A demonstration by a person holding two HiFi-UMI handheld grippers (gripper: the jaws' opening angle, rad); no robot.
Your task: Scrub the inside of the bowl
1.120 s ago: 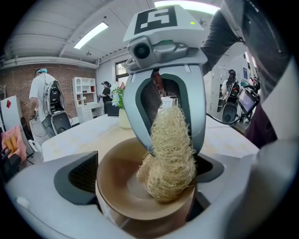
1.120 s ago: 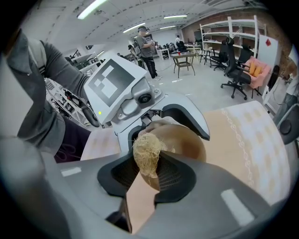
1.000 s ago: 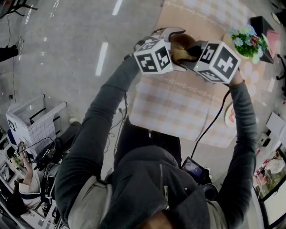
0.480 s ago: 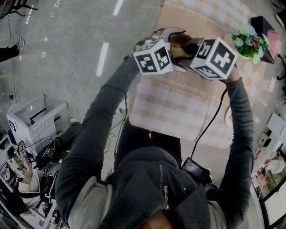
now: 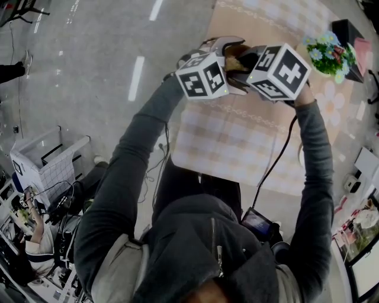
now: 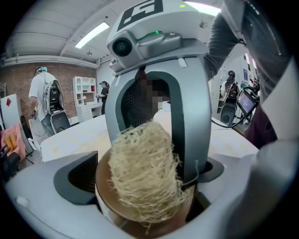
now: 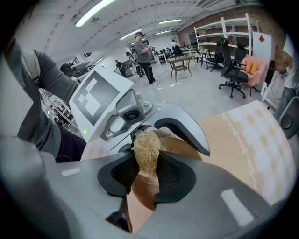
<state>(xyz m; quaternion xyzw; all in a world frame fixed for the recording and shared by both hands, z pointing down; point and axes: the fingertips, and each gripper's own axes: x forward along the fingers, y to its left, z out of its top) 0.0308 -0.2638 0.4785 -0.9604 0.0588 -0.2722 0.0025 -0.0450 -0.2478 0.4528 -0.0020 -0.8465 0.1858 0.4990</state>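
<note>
The brown bowl (image 6: 103, 186), low in the left gripper view, is clamped in the left gripper (image 6: 140, 184) and looks light, rigid and slippery, so grip its rim, while the right gripper (image 7: 145, 173) pinches a soft scrubber (image 7: 145, 149) inside it.

No words or numbers can be read anywhere here. The left cube (image 5: 203, 76) and the right cube (image 5: 278, 72) carry only black-and-white square markers, blocky patterns rather than letters. The same patterns show on the cube faces in the left gripper view (image 6: 142, 10) and the right gripper view (image 7: 96, 95). A red diamond sign (image 7: 260, 38) hangs by the shelves, and its mark is too small to make out. Another red diamond (image 6: 4, 100) sits at the edge of the left gripper view, just as unreadable. A small screen (image 5: 257, 223) glows near the person's waist, with no legible print on it.
</note>
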